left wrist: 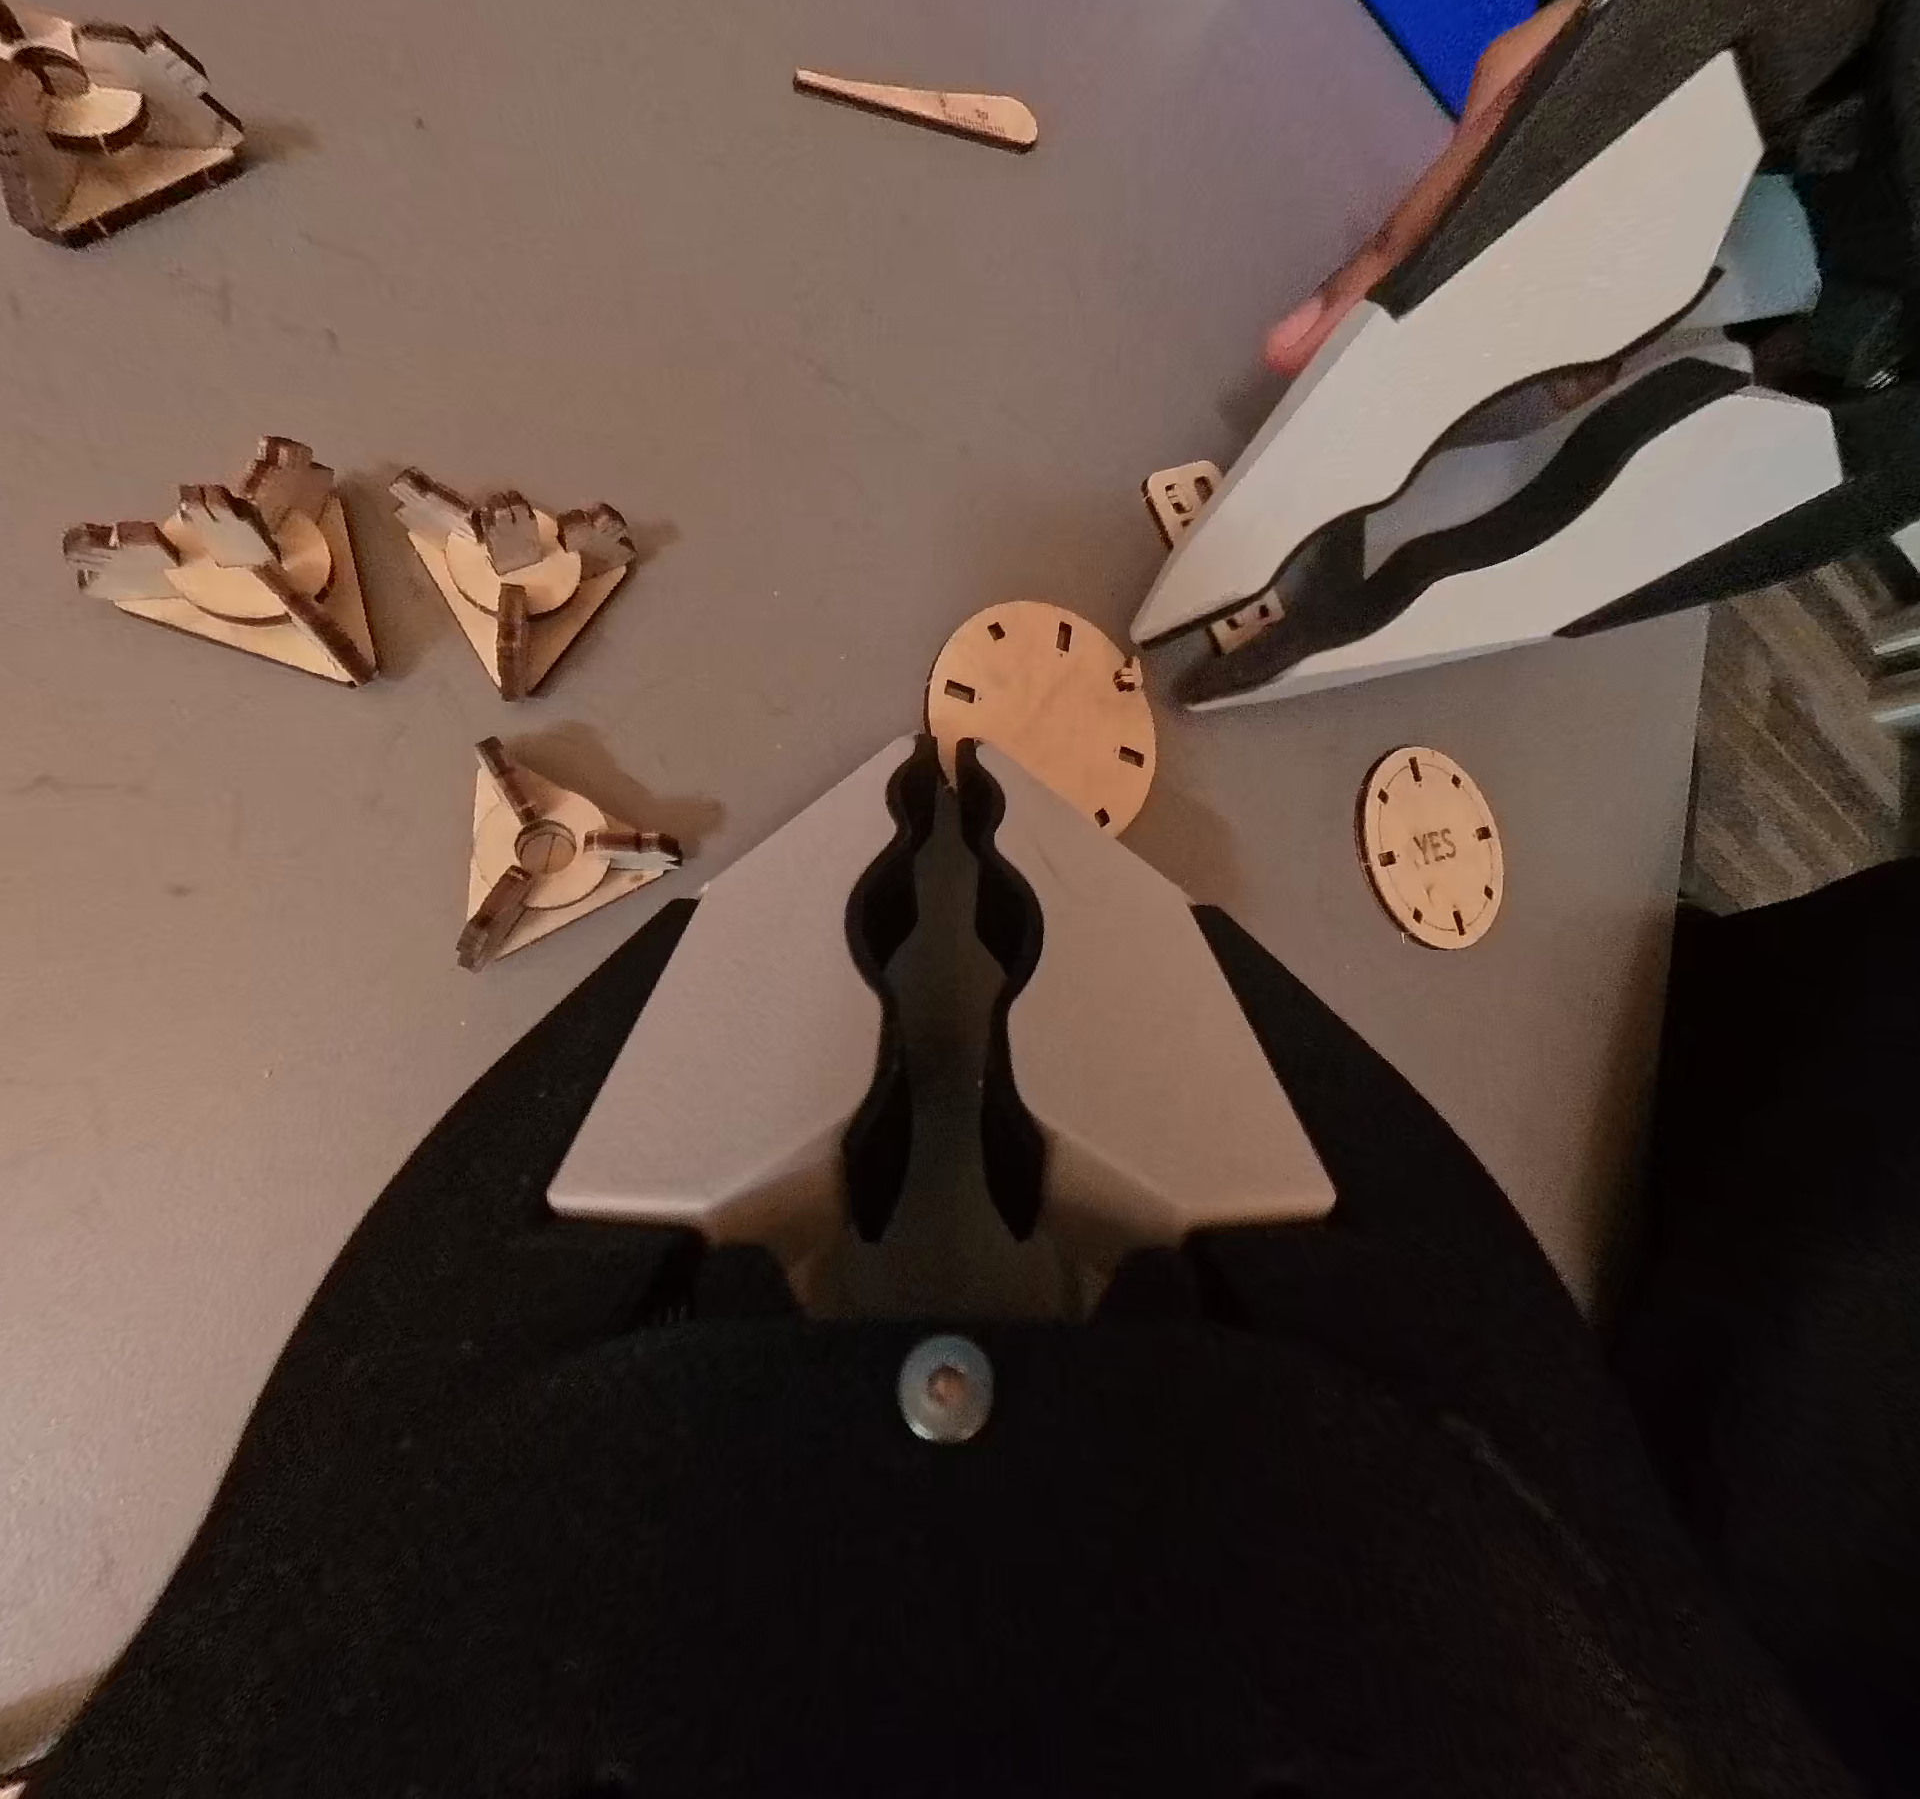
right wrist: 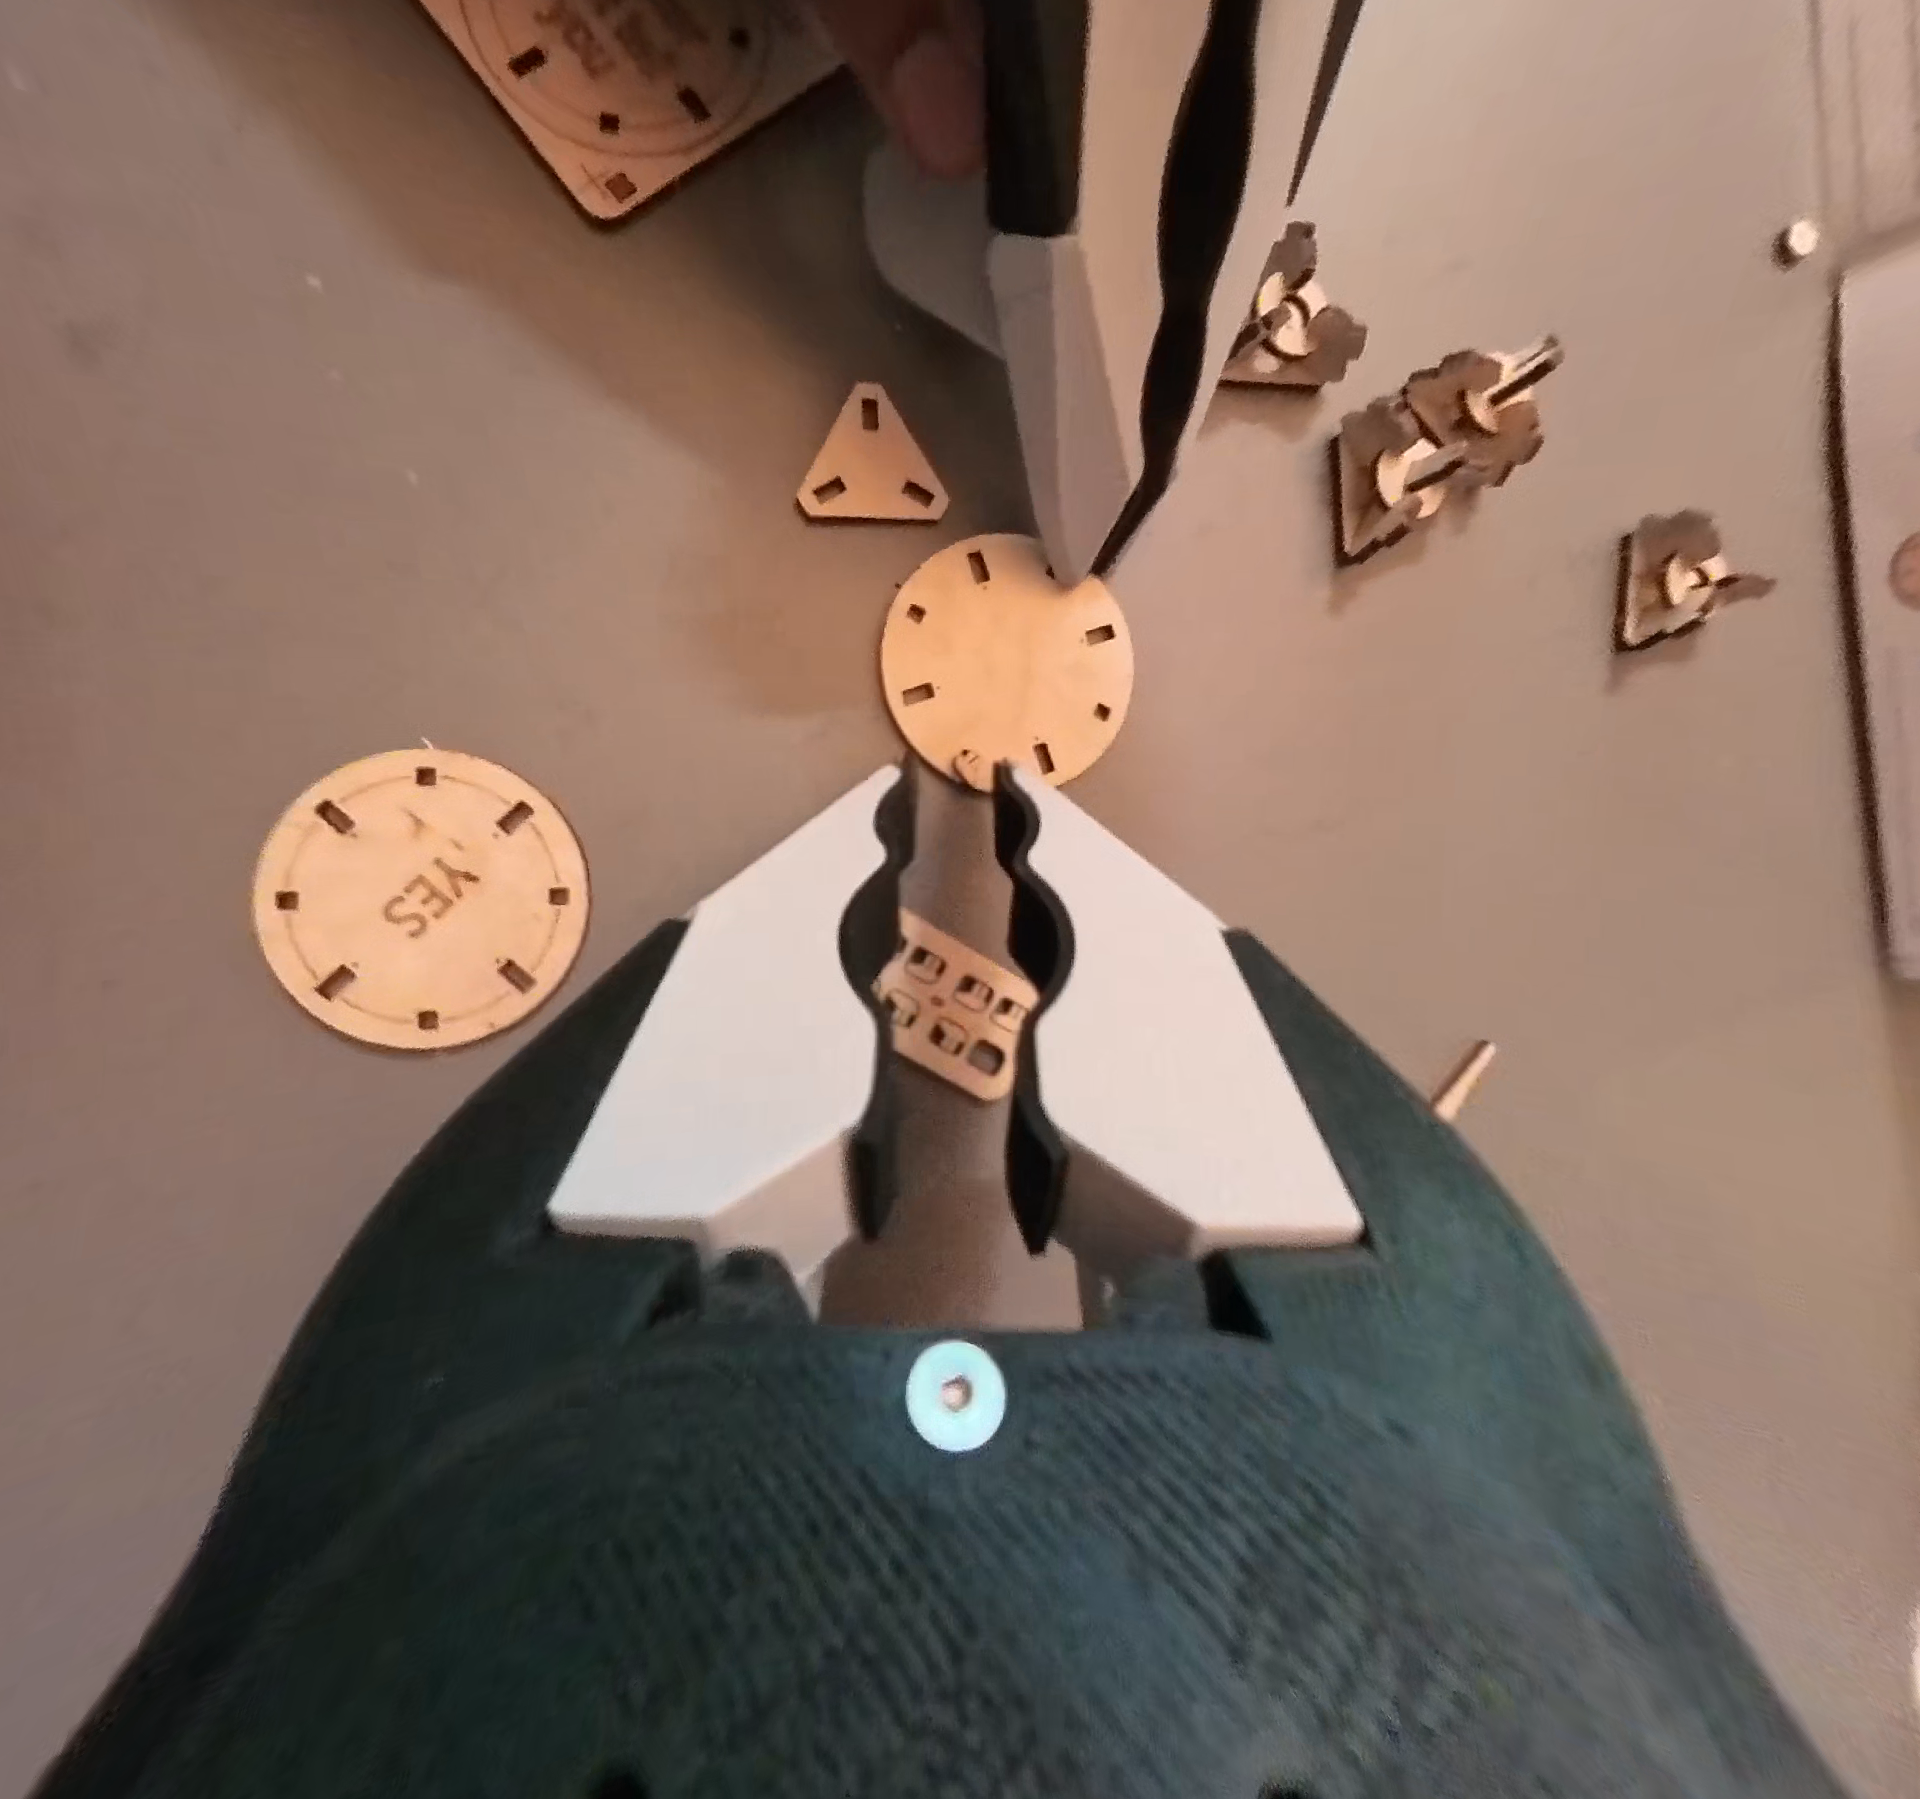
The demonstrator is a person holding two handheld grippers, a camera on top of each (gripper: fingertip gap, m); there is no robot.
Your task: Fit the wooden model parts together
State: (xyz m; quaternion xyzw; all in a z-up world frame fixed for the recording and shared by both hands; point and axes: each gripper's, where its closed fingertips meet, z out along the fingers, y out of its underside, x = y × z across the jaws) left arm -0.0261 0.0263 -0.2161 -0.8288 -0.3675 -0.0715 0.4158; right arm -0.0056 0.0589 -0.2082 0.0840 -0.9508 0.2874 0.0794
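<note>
Left tool (left wrist: 948,762) pinches the plain wooden disc's (left wrist: 1039,700) near rim, jaws narrow.
Right tool (right wrist: 951,778), slightly parted (nothing gripped), sits at the disc's opposite edge; engraved disc (right wrist: 421,902) beside it on the tabletop (left wrist: 623,295).

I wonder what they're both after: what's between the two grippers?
A slotted wooden disc, with the left gripper at one edge and the right gripper at the opposite edge. Both views show it.

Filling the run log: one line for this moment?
left gripper: shut on plain slotted disc | right gripper: open beside disc's small peg | table
</note>
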